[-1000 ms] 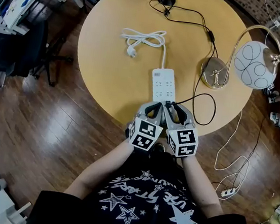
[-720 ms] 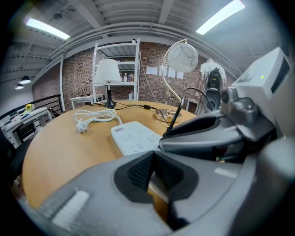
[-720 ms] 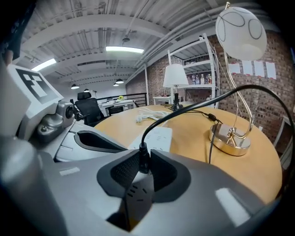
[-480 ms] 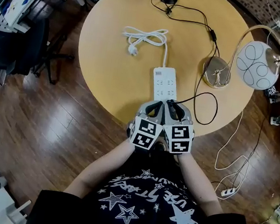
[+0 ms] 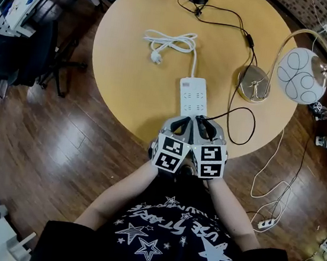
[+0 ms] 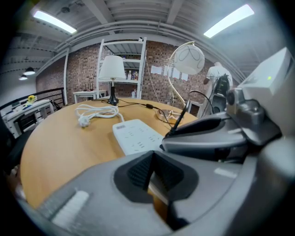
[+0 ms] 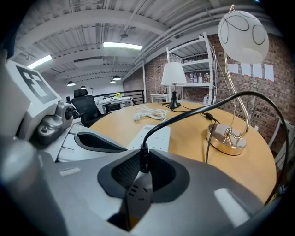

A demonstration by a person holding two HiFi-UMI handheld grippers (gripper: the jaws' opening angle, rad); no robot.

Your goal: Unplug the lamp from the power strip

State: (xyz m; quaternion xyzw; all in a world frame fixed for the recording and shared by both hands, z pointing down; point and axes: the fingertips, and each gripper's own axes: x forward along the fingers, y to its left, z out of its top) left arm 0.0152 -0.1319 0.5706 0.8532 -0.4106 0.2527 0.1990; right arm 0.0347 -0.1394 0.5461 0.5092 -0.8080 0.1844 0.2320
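Head view looked steeply down on round table. L & R gripper views sat low at near edge, facing across; all 3 shared power strip & lamp base.

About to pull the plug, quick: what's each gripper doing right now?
Left gripper: closed, nothing visible in it.
Right gripper: closing, already pinching the black plug.

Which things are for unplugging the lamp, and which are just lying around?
For the job: black plug, power strip, shaded lamp its cord runs to.
Just lying around: round lamp, floor socket strip, office chair.
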